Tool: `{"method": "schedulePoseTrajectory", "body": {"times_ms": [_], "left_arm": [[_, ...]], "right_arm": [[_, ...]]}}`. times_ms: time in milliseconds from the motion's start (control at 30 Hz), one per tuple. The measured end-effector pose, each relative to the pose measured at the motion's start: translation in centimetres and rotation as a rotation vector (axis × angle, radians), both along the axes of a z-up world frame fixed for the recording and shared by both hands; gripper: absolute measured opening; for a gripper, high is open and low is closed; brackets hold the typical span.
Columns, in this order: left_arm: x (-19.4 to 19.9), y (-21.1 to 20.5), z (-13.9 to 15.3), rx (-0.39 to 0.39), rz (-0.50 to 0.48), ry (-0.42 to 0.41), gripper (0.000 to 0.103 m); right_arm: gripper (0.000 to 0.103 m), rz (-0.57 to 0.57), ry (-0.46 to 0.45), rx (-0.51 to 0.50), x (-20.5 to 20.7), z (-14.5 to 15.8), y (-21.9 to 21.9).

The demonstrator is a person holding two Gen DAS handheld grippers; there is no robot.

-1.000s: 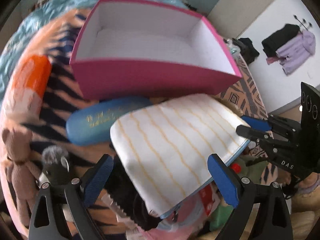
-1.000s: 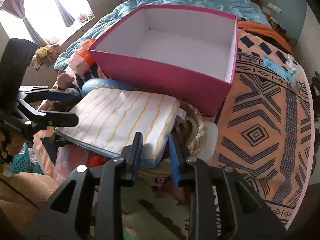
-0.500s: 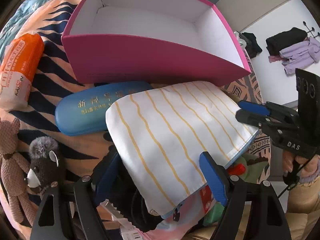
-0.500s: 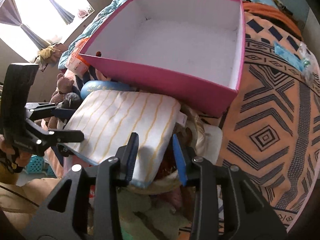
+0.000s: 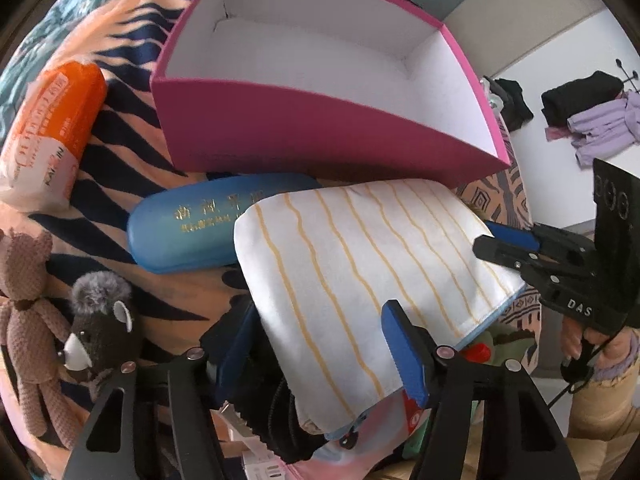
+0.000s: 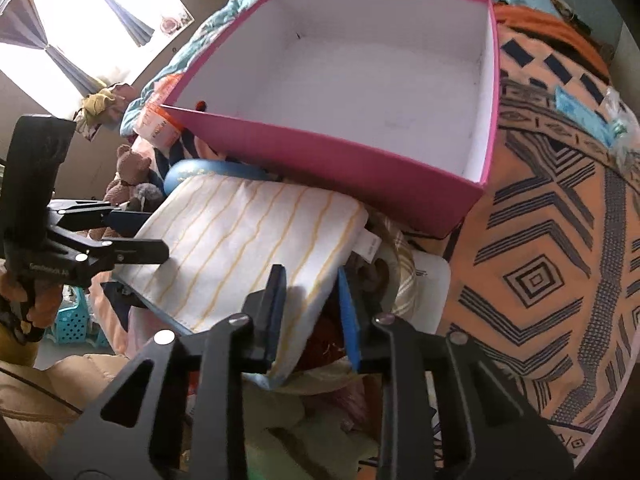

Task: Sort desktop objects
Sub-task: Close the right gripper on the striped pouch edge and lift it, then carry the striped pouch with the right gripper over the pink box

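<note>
A bed with an orange and navy patterned blanket (image 6: 560, 240) carries everything. On it sits a large pink box (image 5: 320, 128), open at the top, its white inside bare. Just in front of the box, a white pouch with yellow stripes (image 5: 360, 264) is held up over a heap of other things, its far edge near the box's front wall. The left gripper (image 5: 320, 344) straddles the pouch's near end, its blue fingers set wide on either side, and whether they press on it cannot be told. The right gripper (image 6: 312, 312) has its fingers closed in on the pouch's corner. A blue glasses case (image 5: 192, 232) lies beside the pouch, with an orange packet (image 5: 52, 128) and two small toy bears (image 5: 60, 328) further left.
</note>
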State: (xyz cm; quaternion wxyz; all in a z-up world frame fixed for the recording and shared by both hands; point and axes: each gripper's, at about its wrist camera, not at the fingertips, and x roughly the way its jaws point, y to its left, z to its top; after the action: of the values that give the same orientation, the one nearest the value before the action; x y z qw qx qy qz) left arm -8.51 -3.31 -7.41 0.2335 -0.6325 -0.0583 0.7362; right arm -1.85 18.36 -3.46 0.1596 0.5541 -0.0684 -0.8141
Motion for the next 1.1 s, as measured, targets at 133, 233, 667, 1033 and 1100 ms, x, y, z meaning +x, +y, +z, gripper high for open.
{"method": "schedulePoseTrajectory", "body": {"times_ms": [133,233,667,1033,1100], "left_arm": [[0.5,0.2,1.3,-0.020,-0.002,0.047,0.064],[0.6,0.0,2.4,-0.014,0.002,0.080,0.064],[0.4,-0.1,6.0,-0.023,0.010,0.171,0.064],[-0.4,-0.8,9.0,0.001,0.007,0.244,0.064],[-0.6,-0.9,9.4,0.004,0.010,0.253,0.064]], "right_arm": [[0.027,-0.009,0.054,0.013,1.2,1.2,-0.4],[0.027,-0.022,0.080,0.010,2.0,1.7,-0.5],[0.027,-0.031,0.191,-0.009,2.9,5.6,-1.0],[0.027,-0.031,0.281,0.005,2.3,8.5,-1.0],[0.027,-0.028,0.292,0.007,2.1,8.8,-0.9]]}}
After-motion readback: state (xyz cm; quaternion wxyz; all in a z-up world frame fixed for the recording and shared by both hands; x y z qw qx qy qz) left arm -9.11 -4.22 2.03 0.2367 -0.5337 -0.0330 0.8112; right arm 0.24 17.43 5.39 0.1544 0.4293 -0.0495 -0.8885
